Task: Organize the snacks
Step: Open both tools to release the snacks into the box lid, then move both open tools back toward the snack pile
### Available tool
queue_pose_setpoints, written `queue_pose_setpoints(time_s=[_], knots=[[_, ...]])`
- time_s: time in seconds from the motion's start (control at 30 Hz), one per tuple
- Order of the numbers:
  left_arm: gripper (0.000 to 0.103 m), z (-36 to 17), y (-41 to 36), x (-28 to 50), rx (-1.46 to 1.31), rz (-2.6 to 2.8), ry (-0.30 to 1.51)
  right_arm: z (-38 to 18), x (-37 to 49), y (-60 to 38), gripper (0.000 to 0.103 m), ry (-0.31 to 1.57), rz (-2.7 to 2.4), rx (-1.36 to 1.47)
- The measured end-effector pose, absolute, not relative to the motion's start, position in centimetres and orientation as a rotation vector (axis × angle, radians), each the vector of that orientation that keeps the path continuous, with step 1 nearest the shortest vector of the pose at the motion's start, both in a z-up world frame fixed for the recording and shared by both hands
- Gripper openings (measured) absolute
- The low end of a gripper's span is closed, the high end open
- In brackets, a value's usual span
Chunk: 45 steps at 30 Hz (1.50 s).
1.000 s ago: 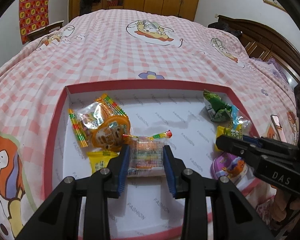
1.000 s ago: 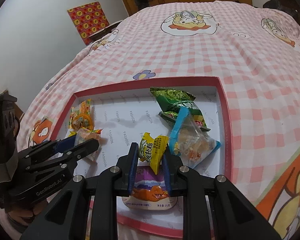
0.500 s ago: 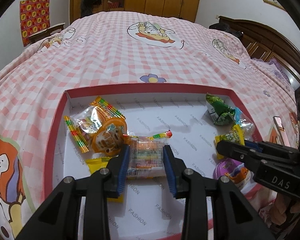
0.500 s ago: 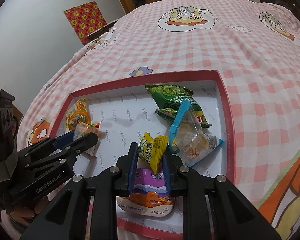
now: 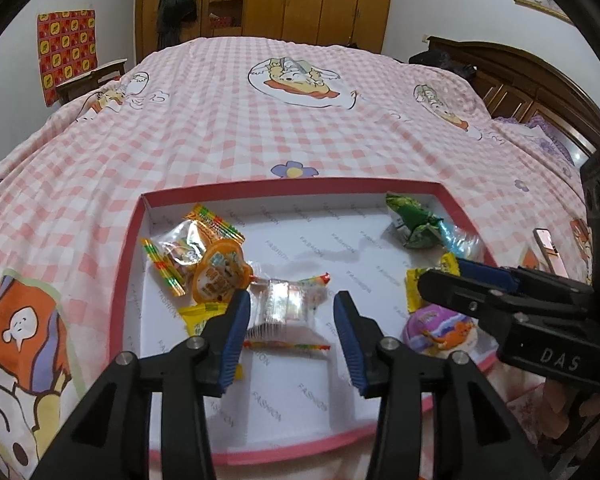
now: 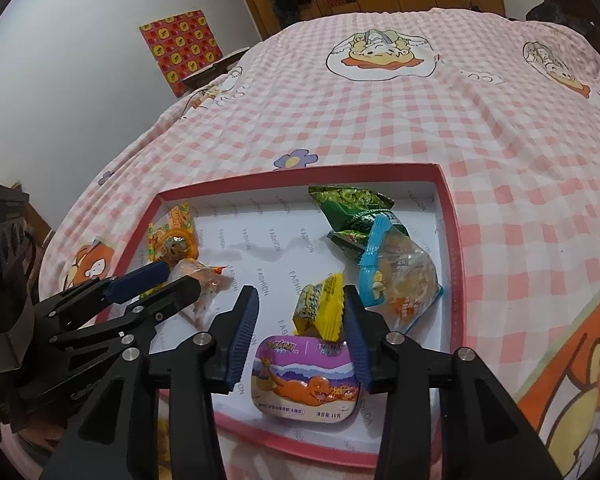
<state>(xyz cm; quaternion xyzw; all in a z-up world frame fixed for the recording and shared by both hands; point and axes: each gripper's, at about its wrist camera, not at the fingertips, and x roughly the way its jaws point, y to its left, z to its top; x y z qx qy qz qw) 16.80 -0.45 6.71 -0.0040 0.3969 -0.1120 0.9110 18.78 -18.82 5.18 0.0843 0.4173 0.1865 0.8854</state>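
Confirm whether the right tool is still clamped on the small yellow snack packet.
No: the right tool has just opened, with the yellow packet loose between its pads.

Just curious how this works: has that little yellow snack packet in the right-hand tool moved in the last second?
Yes. The yellow packet has dropped from the right gripper, whose jaws just opened, and now rests in the box above the purple tin.

black gripper (image 5: 290, 322) arms, ribbed blue pads (image 5: 236, 332), silver screws
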Motion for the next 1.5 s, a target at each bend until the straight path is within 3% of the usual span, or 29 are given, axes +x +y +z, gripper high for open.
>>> queue_pose_setpoints(time_s=[0.33, 1.23, 1.5], knots=[[0.052, 7.8, 0.1, 13.9, -0.037, -0.241, 0.817, 6.7, 16.5, -18.7, 0.049, 0.827, 0.394, 0.158], [0.053, 5.8, 0.9, 7.1, -0.103, -0.280, 0.927, 6.0, 8.0, -20.9, 0.050, 0.878, 0.372, 0.079], [0.053, 4.8, 0.1, 6.3, -0.103, -0.286, 0.964, 5.1, 5.0, -21.4, 0.050, 0.903, 0.401, -0.073]])
